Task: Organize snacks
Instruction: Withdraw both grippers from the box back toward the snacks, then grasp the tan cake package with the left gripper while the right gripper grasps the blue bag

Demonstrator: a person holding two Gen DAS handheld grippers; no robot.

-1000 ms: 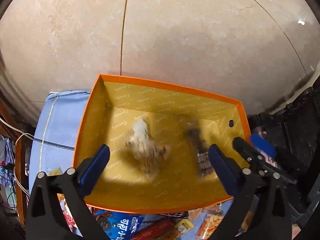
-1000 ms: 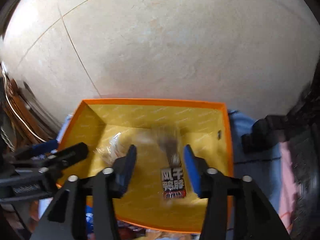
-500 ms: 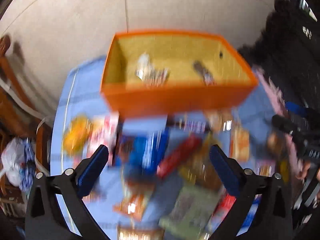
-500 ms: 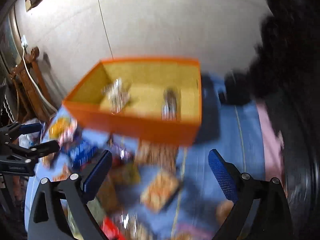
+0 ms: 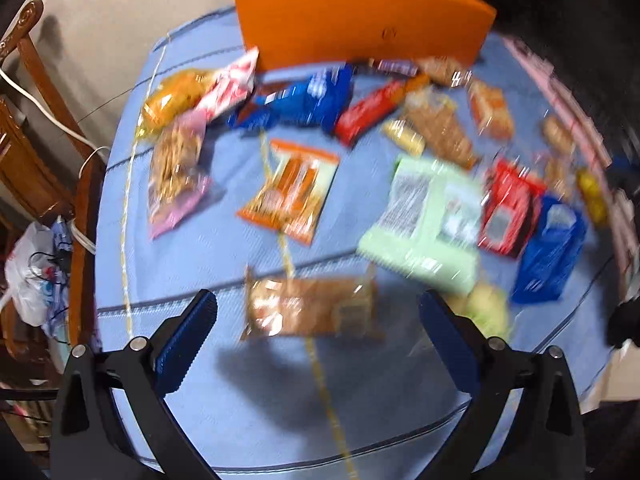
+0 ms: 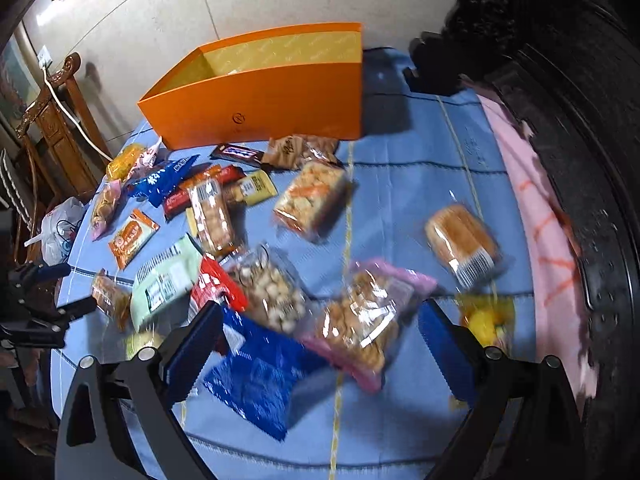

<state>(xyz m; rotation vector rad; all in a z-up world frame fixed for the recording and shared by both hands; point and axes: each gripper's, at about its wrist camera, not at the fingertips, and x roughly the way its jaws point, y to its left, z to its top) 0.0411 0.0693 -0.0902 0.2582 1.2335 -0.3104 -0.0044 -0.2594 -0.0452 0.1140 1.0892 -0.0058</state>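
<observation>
The left gripper (image 5: 318, 334) is seen at the bottom of the left wrist view with its blue-padded jaws spread wide and nothing between them. Just above the gap lies a brown snack packet (image 5: 312, 312) on the blue tablecloth (image 5: 240, 400). Further up the frame an orange-and-white packet (image 5: 290, 190) is placed at the centre, a pale green packet (image 5: 424, 224) to its right, and a red packet (image 5: 510, 212) and a blue packet (image 5: 550, 248) beyond that. A blue cookie pack (image 5: 300, 102) and a red bar (image 5: 374, 110) are found nearer the orange box (image 5: 360, 28), which stands at the top of the frame.

The right gripper (image 6: 320, 346) is likewise held apart and empty at the bottom of the right wrist view. Between its pads a pink-edged packet of biscuits (image 6: 364, 316) is seen, with a blue packet (image 6: 256, 376) at its lower left and a clear bag of nuts (image 6: 272, 288) above that. A wrapped bun (image 6: 462, 244) lies at the right and a yellow item (image 6: 484, 320) at the lower right. The orange box (image 6: 260, 96) stands in the upper middle, open at the top, its contents hidden. A wooden chair (image 6: 52, 116) is visible at the left edge.
</observation>
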